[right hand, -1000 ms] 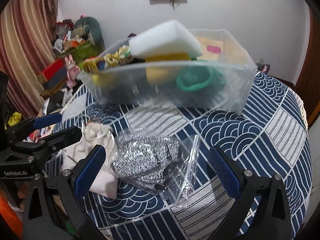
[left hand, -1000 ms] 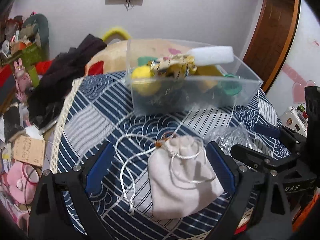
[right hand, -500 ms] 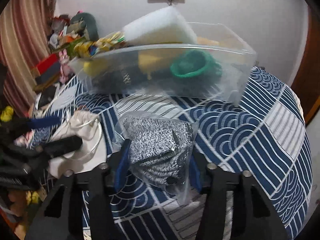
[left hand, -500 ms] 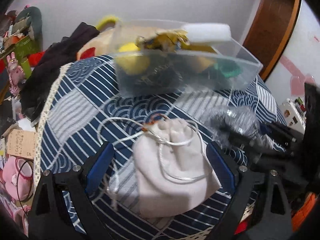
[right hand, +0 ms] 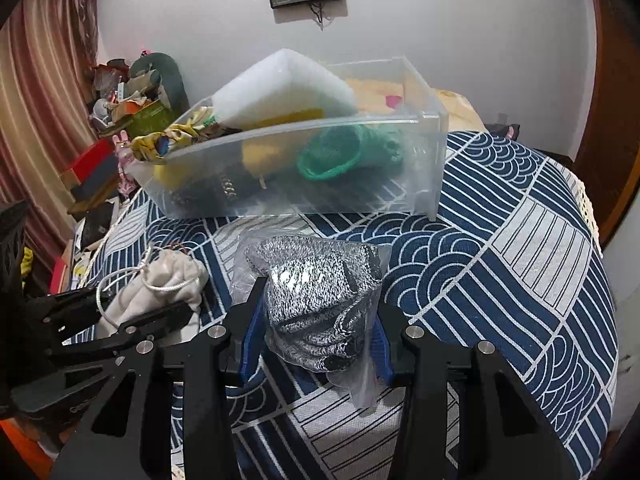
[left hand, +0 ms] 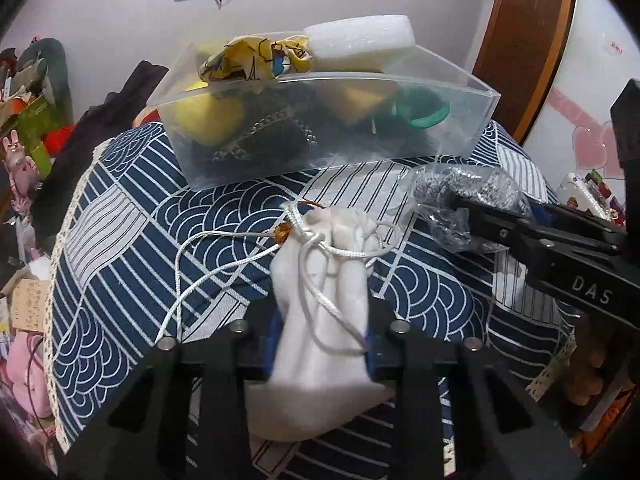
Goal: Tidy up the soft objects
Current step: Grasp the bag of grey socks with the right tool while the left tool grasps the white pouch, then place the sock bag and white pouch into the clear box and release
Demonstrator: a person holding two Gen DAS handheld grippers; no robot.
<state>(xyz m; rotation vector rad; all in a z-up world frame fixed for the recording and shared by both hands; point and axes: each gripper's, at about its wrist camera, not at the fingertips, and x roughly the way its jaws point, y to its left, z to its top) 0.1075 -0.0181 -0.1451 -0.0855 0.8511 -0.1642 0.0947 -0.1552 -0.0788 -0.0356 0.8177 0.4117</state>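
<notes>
My left gripper [left hand: 320, 332] is shut on a white drawstring pouch [left hand: 320, 280] on the blue patterned tablecloth; the pouch also shows in the right wrist view [right hand: 160, 284]. My right gripper [right hand: 316, 332] is shut on a grey knit fabric in a clear plastic bag [right hand: 312, 296], which also shows in the left wrist view [left hand: 460, 196]. A clear plastic bin [left hand: 472, 120] stands behind them, also in the right wrist view [right hand: 424, 160], holding a white foam block [left hand: 360, 40], a yellow patterned cloth, a yellow ball and a green knit item [right hand: 340, 152].
The round table with its blue wave cloth [right hand: 500, 260] drops off on all sides. Cluttered shelves and toys [right hand: 132, 92] stand at the left, a dark garment [left hand: 100, 120] lies behind the table, and a wooden door [left hand: 532, 40] is at the right.
Both grippers have closed: the left on the white pouch, the right on the bagged grey fabric. Both have moved forward toward the bin.
</notes>
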